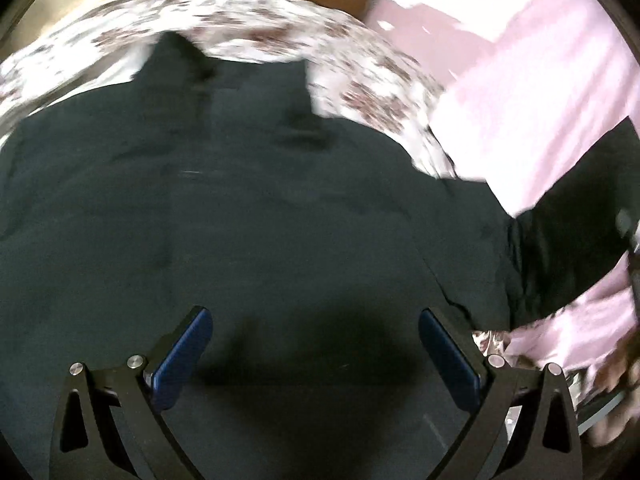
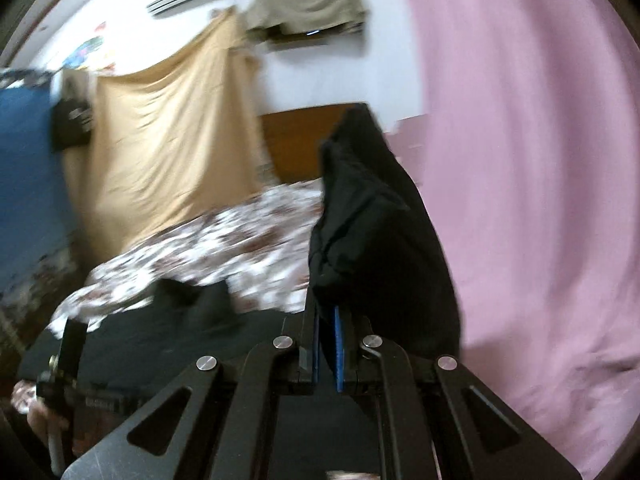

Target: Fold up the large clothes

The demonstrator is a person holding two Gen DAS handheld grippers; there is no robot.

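The black garment (image 1: 224, 216) lies spread over the bed's floral sheet (image 1: 280, 36) and fills most of the left wrist view, from the middle of the frame down to the bottom edge. One corner of it stretches off toward the right edge of that frame, lifted and drawn taut against the pink curtain (image 1: 540, 92).

The left gripper (image 1: 316, 344) hangs over the garment at the bottom of the frame with its blue pads (image 1: 188, 356) wide apart and nothing between them; the cloth below is dark with its shadow.

In the right wrist view the right gripper (image 2: 326, 344) sits at lower centre, its fingers pressed together on a fold of the garment (image 2: 372, 232). The pinched cloth rises from the pads in a crumpled black peak up the middle of the frame, in front of the curtain (image 2: 540, 160). The rest of the garment lies flat on the sheet (image 2: 224, 248) at lower left.

A tan cloth (image 2: 172, 144) hangs at left centre of this view, with a brown headboard (image 2: 296, 144) beside it. At the lower left edge a dark blurred piece of the other gripper shows, too smeared to make out.
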